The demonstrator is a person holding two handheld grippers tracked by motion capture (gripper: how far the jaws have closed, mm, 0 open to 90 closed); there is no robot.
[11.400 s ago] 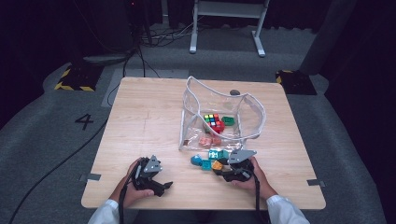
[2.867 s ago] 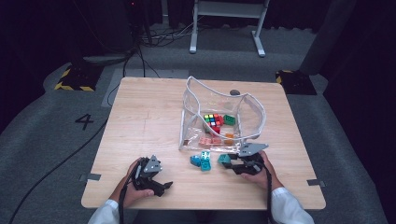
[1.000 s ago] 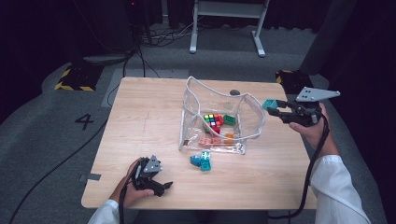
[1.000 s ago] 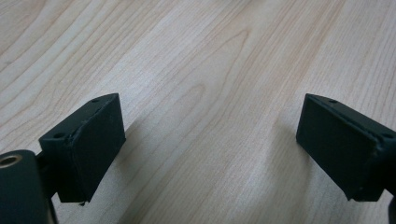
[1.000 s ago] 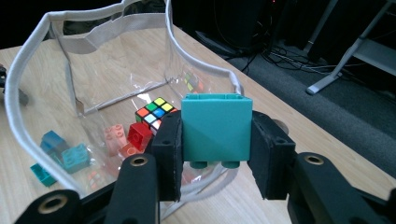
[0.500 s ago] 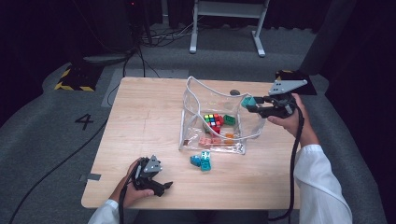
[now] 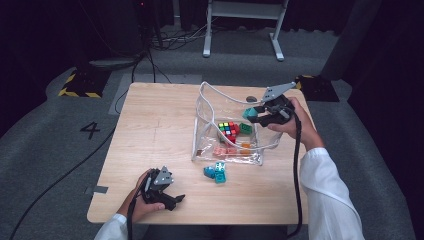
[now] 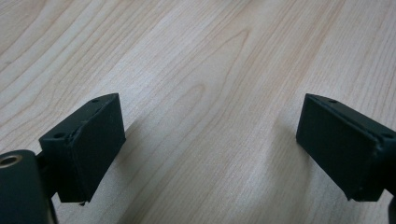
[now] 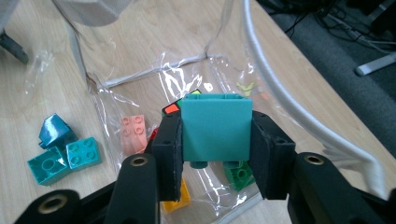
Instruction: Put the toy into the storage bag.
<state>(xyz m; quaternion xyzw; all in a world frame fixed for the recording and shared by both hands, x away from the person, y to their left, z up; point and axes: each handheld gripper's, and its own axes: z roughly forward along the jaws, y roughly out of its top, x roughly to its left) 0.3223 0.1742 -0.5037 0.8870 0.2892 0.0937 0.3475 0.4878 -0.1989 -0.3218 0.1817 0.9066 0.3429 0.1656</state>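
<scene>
Left tool (image 7: 167,196) sits w/ the person's hand near the desk's (image 7: 150,125) near-left corner, jaws spread wide apart over bare wood, nothing btwn them. Further in, approx. mid-desk toward the near edge, two loose teal blocks (image 7: 216,172) lie touching each other, just outside the near wall of the clear plastic bag (image 7: 205,120). Bag stands open on the desk's right half; inside on its floor: pink block (image 7: 223,151), orange block (image 7: 245,147), green block (image 7: 245,128) & a multicolour puzzle cube (image 7: 229,130). Right tool (image 9: 215,142) is held up over the bag's right rim, toward the far-right part of the desk, clamped on a teal block (image 9: 216,126): pads press its two sides, studs' underside tubes showing below. Block hangs above the bag's contents, clear of the desk. White bag handle (image 9: 285,93) runs just beside the tool in the right gripper view.
</scene>
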